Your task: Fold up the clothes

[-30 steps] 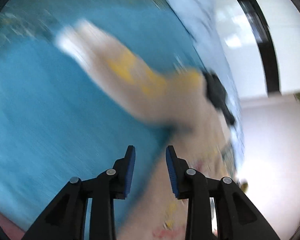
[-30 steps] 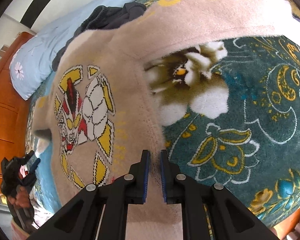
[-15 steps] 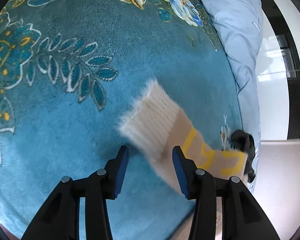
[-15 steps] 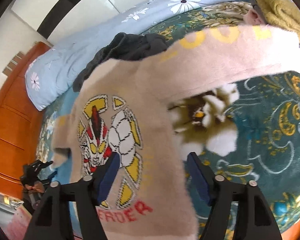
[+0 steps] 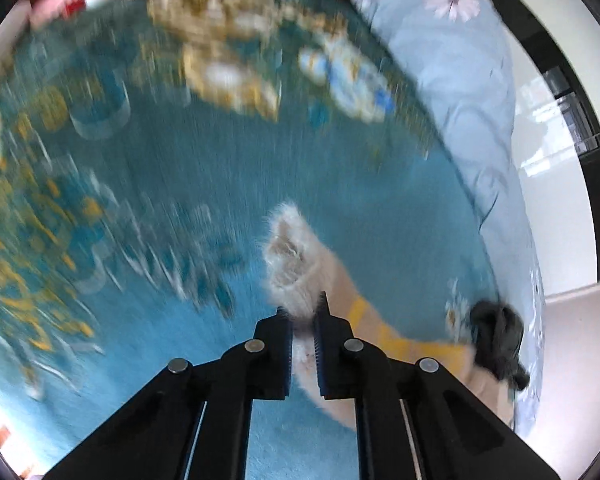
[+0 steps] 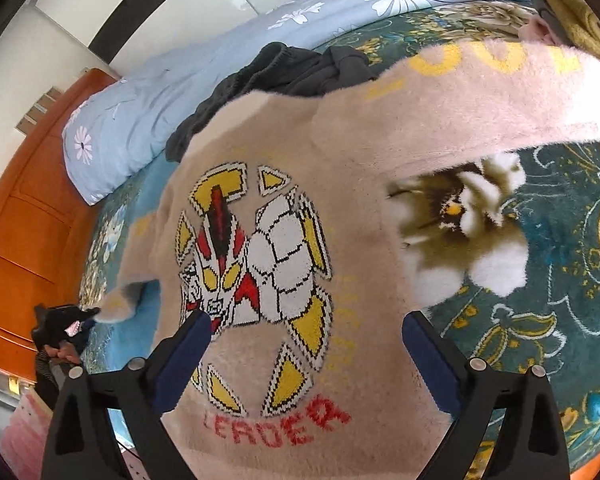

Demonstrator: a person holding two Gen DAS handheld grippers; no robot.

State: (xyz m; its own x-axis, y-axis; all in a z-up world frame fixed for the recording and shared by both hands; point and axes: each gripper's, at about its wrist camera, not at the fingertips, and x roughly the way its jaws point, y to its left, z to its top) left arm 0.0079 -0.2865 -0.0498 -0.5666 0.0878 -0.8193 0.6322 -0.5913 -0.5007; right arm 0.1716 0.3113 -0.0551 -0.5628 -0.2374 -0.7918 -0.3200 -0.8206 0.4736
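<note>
Teal blanket (image 5: 148, 208), left claw (image 5: 303, 320) pinching sleeve cuff (image 5: 290, 256)

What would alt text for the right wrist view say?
A fuzzy beige sweater with a knitted robot picture lies on a teal floral blanket, under the right gripper, whose jaws are opening. A dark garment lies behind it.

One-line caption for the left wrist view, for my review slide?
Left tool clamped on the fuzzy cream cuff of the beige knitted sweater's sleeve, above the teal floral blanket.
</note>
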